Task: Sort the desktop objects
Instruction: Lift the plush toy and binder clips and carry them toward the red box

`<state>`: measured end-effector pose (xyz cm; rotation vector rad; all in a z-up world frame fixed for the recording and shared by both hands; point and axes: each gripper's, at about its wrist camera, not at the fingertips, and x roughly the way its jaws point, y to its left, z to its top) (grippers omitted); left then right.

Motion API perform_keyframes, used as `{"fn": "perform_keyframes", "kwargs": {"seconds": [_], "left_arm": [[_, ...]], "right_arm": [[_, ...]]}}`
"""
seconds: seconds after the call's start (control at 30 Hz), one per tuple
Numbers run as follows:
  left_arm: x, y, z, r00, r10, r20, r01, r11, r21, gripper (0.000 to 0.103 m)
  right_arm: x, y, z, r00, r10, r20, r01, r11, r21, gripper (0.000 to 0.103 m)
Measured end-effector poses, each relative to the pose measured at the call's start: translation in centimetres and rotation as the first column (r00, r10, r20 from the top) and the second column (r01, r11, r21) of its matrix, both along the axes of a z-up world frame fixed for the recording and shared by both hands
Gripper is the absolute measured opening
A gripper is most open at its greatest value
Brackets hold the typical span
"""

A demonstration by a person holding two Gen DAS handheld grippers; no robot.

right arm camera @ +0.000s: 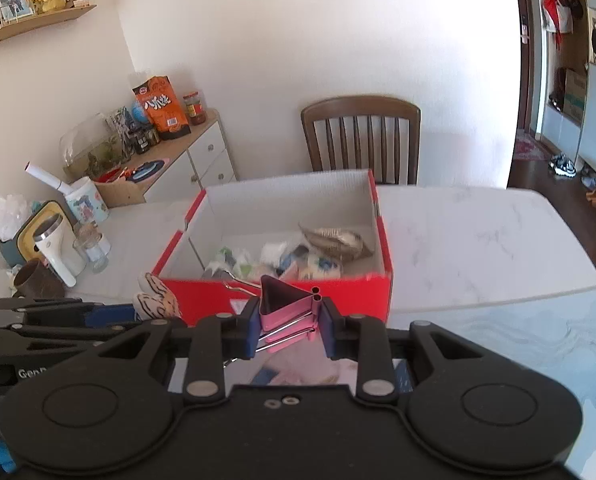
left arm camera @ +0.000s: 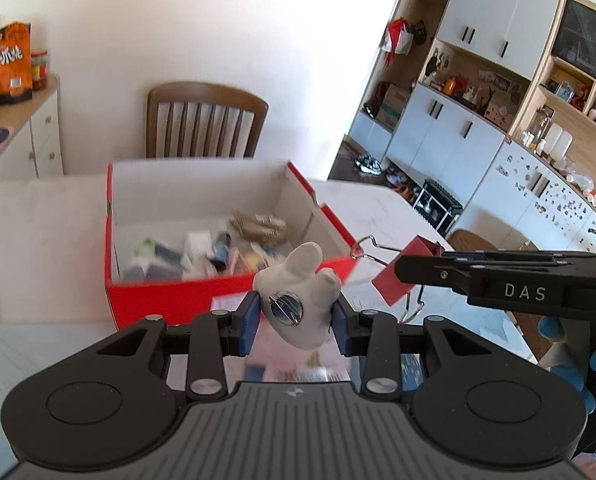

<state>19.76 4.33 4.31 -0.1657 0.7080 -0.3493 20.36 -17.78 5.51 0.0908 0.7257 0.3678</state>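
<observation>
My left gripper [left arm camera: 295, 314] is shut on a white plush brooch [left arm camera: 302, 300] with a metal pin on its back, held just in front of the red box [left arm camera: 177, 300]. My right gripper [right arm camera: 289, 322] is shut on a pink binder clip [right arm camera: 287, 312], held before the same red box [right arm camera: 338, 292]. The box is open and holds several small items and a brown patterned pouch [right arm camera: 334, 242]. In the left wrist view the right gripper [left arm camera: 398, 270] reaches in from the right with the binder clip [left arm camera: 404, 274]. The brooch [right arm camera: 155, 298] shows at the left in the right wrist view.
The white marble table [right arm camera: 478, 248] carries the box. A wooden chair [right arm camera: 362, 136] stands behind it. At the left are a mug [right arm camera: 85, 200], glass jars [right arm camera: 91, 250] and a white device [right arm camera: 55, 248]. A sideboard [right arm camera: 193, 152] with snacks stands against the wall.
</observation>
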Motion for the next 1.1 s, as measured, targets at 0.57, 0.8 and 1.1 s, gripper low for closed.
{"fn": "perform_keyframes", "kwargs": {"seconds": [0.57, 0.8, 1.1], "left_arm": [[7.7, 1.8, 2.2, 0.997, 0.057, 0.045, -0.059, 0.997, 0.042, 0.036], [11.2, 3.2, 0.4, 0.997, 0.075, -0.005, -0.074, 0.994, 0.085, 0.036], [15.7, 3.4, -2.5, 0.993, 0.087, -0.075, -0.076, 0.987, 0.143, 0.036]], "right_arm": [[5.9, 2.3, 1.7, 0.998, 0.022, 0.061, -0.019, 0.999, -0.044, 0.029], [8.8, 3.6, 0.6, 0.999, 0.014, 0.029, -0.012, 0.998, -0.066, 0.029], [12.2, 5.4, -2.0, 0.999, 0.025, -0.024, -0.027, 0.996, -0.089, 0.029]]}}
